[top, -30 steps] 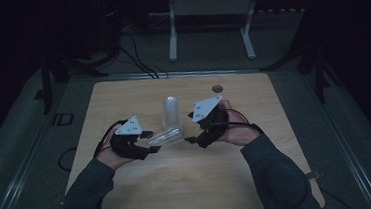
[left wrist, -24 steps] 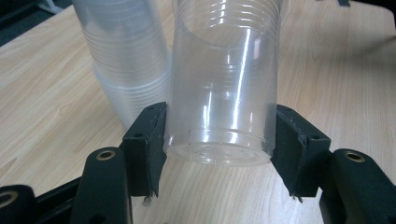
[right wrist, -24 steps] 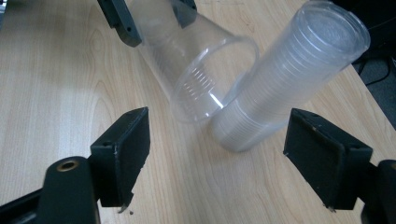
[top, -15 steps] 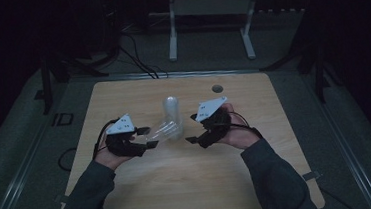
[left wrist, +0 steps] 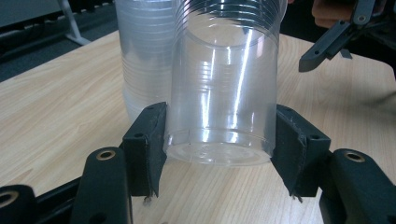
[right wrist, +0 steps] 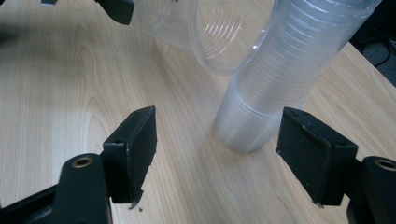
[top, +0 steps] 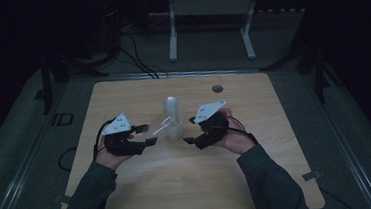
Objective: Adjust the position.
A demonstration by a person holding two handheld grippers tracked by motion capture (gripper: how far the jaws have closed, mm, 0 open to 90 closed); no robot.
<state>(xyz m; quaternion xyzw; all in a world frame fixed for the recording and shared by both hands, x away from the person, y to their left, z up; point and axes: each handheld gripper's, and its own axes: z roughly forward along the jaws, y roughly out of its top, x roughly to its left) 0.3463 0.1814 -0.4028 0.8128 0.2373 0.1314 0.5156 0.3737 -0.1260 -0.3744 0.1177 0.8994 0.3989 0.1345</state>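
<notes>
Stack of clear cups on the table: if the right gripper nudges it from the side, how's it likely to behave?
The stack of cups is tall and narrow, so a push near the top would probably tip it. It looks like thin clear plastic, likely light, so a low push may slide it across the smooth table. Its ribbed walls would probably flex under a hard squeeze from the right gripper.
</notes>
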